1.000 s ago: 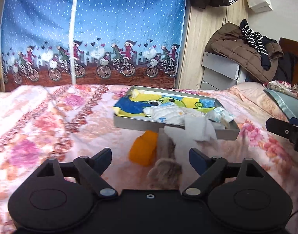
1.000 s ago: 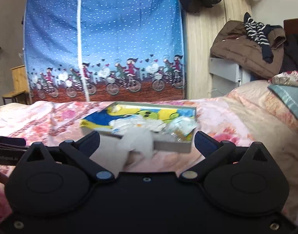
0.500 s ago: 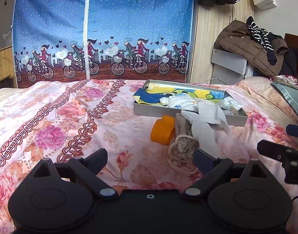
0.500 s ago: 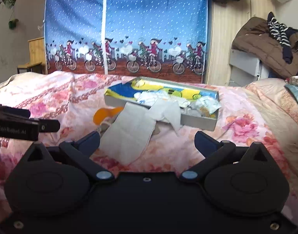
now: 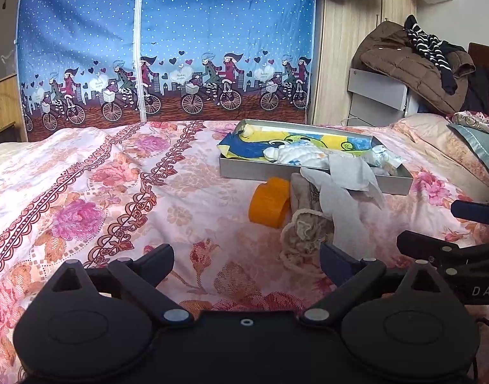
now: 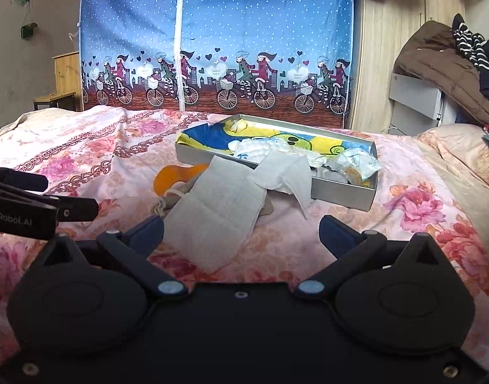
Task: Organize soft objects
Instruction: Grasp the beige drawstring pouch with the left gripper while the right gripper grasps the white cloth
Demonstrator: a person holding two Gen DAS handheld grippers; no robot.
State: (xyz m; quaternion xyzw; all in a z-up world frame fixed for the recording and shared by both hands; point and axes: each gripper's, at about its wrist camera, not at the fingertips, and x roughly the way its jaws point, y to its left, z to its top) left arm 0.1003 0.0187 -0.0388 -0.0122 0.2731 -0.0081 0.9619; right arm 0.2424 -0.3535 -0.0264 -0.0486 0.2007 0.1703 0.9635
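Grey cloth (image 6: 218, 211) on bed, draped from tray (image 6: 340, 192) rim toward lower centre, long axis diagonal. Right gripper (image 6: 241, 233) nearer, jaws apart, empty. Left gripper (image 5: 247, 260) just widened, empty.

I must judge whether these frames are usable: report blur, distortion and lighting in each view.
Left wrist view: sharp, fisheye bows the wardrobe edge; even soft light, no glare on the grey tray. Right wrist view: equally sharp, the white cloth clear, corners darkened.
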